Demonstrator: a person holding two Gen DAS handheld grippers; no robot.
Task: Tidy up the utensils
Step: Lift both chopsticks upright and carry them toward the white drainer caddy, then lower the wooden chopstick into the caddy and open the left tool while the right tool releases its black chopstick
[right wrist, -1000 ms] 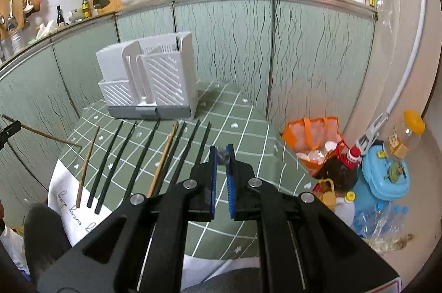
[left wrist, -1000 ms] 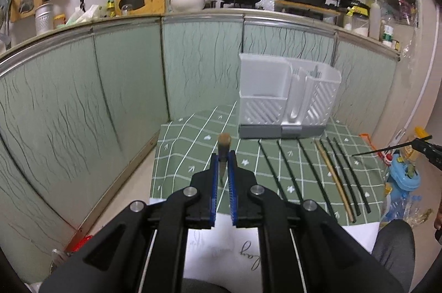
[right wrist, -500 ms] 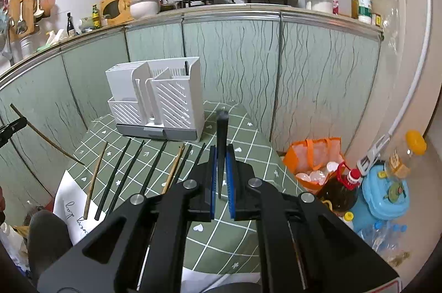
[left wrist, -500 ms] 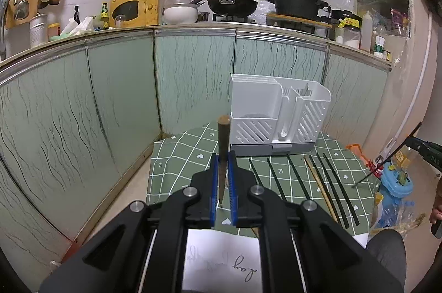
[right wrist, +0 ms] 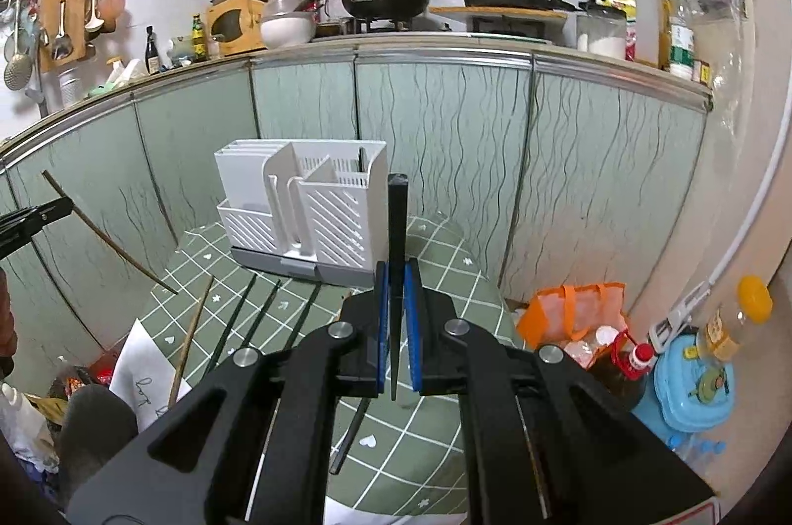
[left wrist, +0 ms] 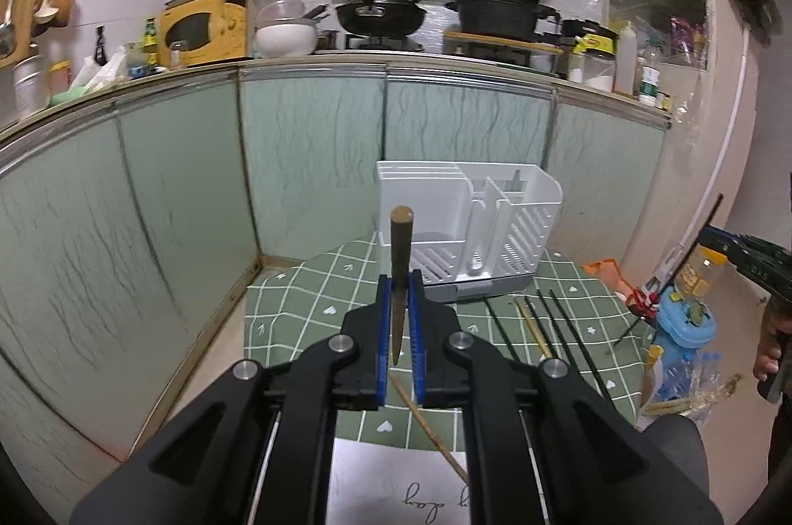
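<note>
Left wrist view: the left gripper (left wrist: 400,317) is clamped on a brown chopstick (left wrist: 400,247), which stands upright between the blue pads, its blunt end above the fingertips. The right gripper (right wrist: 397,312) likewise pinches a black chopstick (right wrist: 397,223). Beyond both stands the white holder (left wrist: 500,228) on the green mat (left wrist: 307,302).

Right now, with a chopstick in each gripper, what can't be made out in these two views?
- Left wrist view: the lower part of the brown chopstick is hidden behind the left gripper.
- Right wrist view: the black chopstick likewise runs down behind the right gripper.
- Both views: the holder walls hide most of what stands inside.
- Writing on the paper is cut off.
</note>
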